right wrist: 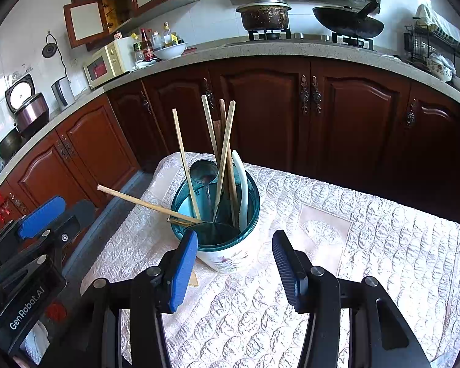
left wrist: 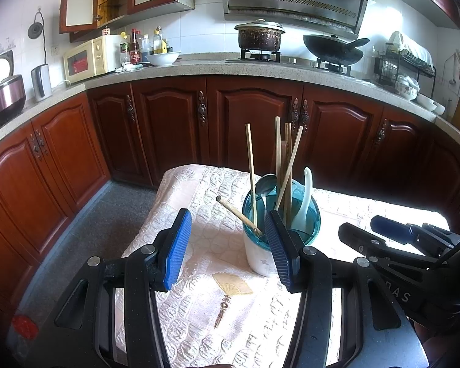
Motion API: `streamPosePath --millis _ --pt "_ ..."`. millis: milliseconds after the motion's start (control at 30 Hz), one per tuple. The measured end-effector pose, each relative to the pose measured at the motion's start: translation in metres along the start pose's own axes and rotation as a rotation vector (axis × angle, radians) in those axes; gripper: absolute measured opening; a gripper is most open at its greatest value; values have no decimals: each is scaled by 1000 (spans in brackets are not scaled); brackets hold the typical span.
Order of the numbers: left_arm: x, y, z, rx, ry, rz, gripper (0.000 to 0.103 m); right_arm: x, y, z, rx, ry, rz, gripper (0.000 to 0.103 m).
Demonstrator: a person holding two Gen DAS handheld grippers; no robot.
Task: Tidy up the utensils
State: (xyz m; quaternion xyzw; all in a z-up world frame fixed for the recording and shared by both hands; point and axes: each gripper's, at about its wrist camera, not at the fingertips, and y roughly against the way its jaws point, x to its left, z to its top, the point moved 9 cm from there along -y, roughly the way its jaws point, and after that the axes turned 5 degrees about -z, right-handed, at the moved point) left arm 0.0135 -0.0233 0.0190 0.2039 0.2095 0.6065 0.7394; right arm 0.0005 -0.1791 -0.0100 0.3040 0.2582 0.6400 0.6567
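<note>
A white utensil cup with a teal rim point(left wrist: 260, 257) point(right wrist: 227, 257) stands on the quilted table cloth. It holds several wooden chopsticks point(left wrist: 251, 171) point(right wrist: 184, 159), a metal spoon point(left wrist: 265, 184) point(right wrist: 203, 171) and a white ceramic spoon point(left wrist: 305, 202) point(right wrist: 242, 184). One chopstick point(left wrist: 236, 213) point(right wrist: 138, 201) leans out low to the left. My left gripper point(left wrist: 227, 245) is open and empty, just in front of the cup and left of it. My right gripper point(right wrist: 234, 271) is open and empty, with the cup just beyond its fingers.
The table with the pale quilted cloth point(left wrist: 211, 306) point(right wrist: 368, 245) stands in a kitchen. Dark wooden cabinets point(left wrist: 248, 128) and a stone counter point(left wrist: 199, 67) with a pot, a wok, a microwave and bottles run behind it. Grey floor point(left wrist: 107, 233) lies to the left.
</note>
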Motion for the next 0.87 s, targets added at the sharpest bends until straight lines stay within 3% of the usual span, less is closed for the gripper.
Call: streamPosePath --millis 867 --pt "0 -7 -4 13 -4 -9 49 -6 -7 -8 21 2 -8 51"
